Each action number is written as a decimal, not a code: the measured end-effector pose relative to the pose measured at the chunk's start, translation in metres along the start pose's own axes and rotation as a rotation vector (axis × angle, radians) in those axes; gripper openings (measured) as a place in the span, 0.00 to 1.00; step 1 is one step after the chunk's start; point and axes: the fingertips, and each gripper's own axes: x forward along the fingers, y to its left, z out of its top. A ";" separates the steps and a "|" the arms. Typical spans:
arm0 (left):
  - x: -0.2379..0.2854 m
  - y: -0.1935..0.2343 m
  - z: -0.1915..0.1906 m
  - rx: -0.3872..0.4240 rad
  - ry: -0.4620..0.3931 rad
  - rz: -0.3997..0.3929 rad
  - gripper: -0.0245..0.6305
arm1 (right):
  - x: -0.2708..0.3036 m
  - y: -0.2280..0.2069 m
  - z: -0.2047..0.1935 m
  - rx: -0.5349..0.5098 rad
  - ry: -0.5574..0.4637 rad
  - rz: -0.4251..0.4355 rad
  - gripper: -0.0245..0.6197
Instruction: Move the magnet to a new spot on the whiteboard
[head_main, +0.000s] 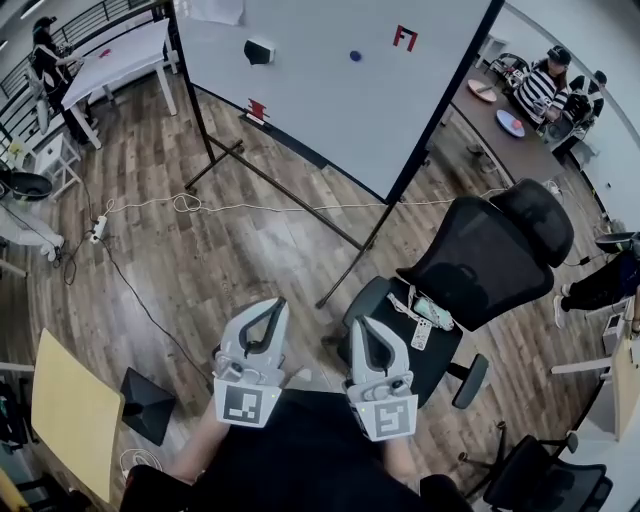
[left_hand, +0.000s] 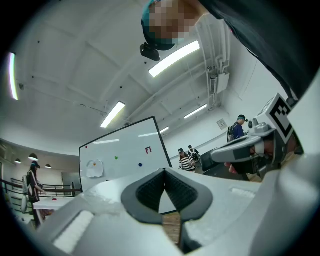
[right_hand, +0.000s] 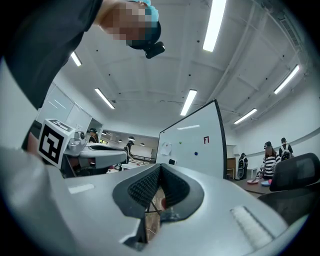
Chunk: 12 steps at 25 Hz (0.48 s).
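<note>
- Left gripper (head_main: 272, 312): jaws pressed together on nothing, near the body; best held aside.
- Right gripper (head_main: 364, 330): also closed and empty; spread it before reaching.
- Blue magnet (head_main: 355, 56) sits far off on the whiteboard (head_main: 300, 90); step closer, skirting the office chair (head_main: 480, 260) at right.

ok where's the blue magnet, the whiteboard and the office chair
blue magnet (head_main: 355, 56), head view, its centre
whiteboard (head_main: 320, 110), head view, bare white face
office chair (head_main: 487, 262), head view, mesh backrest
</note>
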 end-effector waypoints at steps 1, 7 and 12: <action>0.003 0.001 0.000 0.002 0.001 0.006 0.04 | 0.002 -0.002 0.000 0.001 -0.003 0.007 0.04; 0.020 0.003 -0.004 0.006 0.005 0.022 0.04 | 0.008 -0.013 -0.007 -0.007 0.004 0.025 0.04; 0.034 0.000 -0.008 0.006 -0.009 0.007 0.04 | 0.011 -0.028 -0.010 -0.025 0.003 0.002 0.04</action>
